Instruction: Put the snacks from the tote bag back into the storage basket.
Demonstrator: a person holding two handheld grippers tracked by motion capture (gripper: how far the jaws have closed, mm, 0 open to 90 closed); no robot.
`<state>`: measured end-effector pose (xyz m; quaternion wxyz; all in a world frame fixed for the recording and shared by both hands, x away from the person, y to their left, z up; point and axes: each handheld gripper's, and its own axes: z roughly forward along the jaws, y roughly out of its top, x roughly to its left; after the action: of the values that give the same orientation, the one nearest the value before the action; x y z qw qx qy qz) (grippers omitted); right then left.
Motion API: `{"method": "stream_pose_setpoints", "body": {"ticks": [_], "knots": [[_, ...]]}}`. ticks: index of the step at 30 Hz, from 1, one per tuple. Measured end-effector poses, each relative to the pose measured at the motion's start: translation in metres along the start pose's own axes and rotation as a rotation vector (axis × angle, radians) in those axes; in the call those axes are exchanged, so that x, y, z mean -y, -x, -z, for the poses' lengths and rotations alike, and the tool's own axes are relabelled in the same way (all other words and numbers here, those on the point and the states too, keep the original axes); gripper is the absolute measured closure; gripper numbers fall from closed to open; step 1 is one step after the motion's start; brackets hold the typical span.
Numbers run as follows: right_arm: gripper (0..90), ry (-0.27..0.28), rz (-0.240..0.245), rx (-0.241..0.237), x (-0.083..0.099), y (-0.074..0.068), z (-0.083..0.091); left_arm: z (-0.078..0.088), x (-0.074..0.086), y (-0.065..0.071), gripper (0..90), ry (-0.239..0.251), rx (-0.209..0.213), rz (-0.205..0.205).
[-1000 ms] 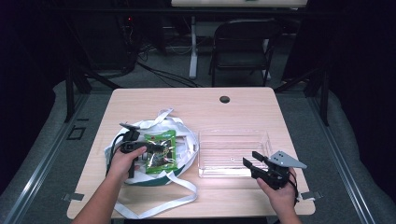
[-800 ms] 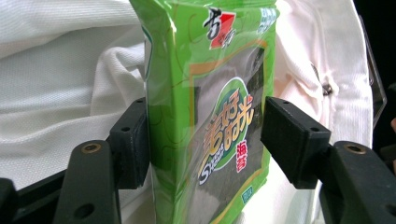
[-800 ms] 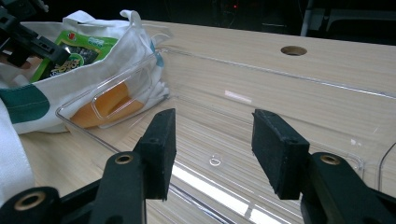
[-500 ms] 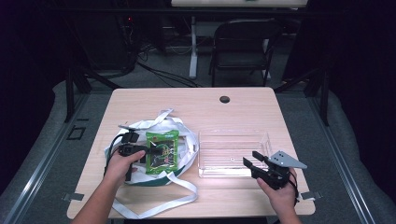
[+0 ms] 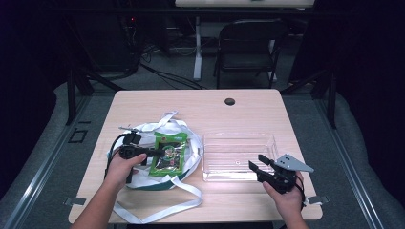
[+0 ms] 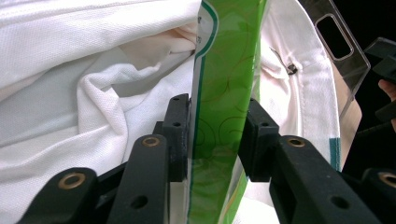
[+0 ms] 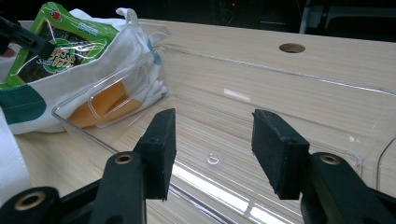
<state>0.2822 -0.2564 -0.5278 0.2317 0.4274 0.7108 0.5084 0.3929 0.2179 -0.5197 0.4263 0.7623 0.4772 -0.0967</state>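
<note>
Item: green snack packet (image 5: 169,153), lying on the white cloth bag (image 5: 143,176) at the 9 o'clock side of the table (image 5: 200,107).

Handling: likely light, thin and crinkly. The glossy film will probably be slippery and will flex instead of holding its shape. Take it by a flat sealed edge, not across the puffed middle, and squeeze gently; the contents may be brittle.

Left gripper (image 6: 217,135): your jaws have just been closing, and both pads now press the packet's edge between them, the film standing upright in the left gripper view.

Right gripper (image 7: 212,149): jaws stand wide apart with nothing between them, poised at the near rim of the clear plastic tray (image 5: 239,155), at 3 o'clock from the packet and just beside the bag.

Bag: soft, rumpled fabric with long loose straps (image 5: 162,202) trailing toward 6 o'clock; it could drag along if the packet catches.

Surface: pale wood-grain tabletop, smooth, with a round cable hole (image 5: 229,101) at 12 o'clock.

Room: dark, grey floor, a folding chair (image 5: 248,52) beyond the far edge, cables on the floor.
</note>
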Motion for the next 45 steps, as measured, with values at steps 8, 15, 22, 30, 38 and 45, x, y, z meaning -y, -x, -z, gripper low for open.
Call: {"method": "stream_pose_setpoints", "body": {"ticks": [8,15,22,30,38,45], "knots": [[49.7,0.003,-0.004,-0.002,0.0,0.001,0.0,0.009,0.0,-0.002,71.7,0.018,0.018,0.009],[47.3,0.0,0.01,-0.012,-0.001,-0.001,-0.001,0.018,0.0,-0.003,71.8,0.025,0.012,-0.011],[45.3,-0.035,0.032,-0.033,-0.003,-0.002,-0.006,0.025,-0.002,-0.001,71.8,0.043,0.01,-0.027],[48.3,-0.075,0.08,-0.041,-0.017,-0.002,-0.007,0.032,-0.005,0.001,71.9,0.066,-0.005,-0.047],[48.1,-0.14,0.114,-0.083,-0.034,-0.002,-0.014,0.037,-0.007,0.002,72.0,0.093,-0.002,-0.052],[46.8,-0.191,0.176,-0.104,-0.056,-0.002,-0.016,0.038,-0.008,0.003,72.0,0.094,-0.005,-0.066]]}}
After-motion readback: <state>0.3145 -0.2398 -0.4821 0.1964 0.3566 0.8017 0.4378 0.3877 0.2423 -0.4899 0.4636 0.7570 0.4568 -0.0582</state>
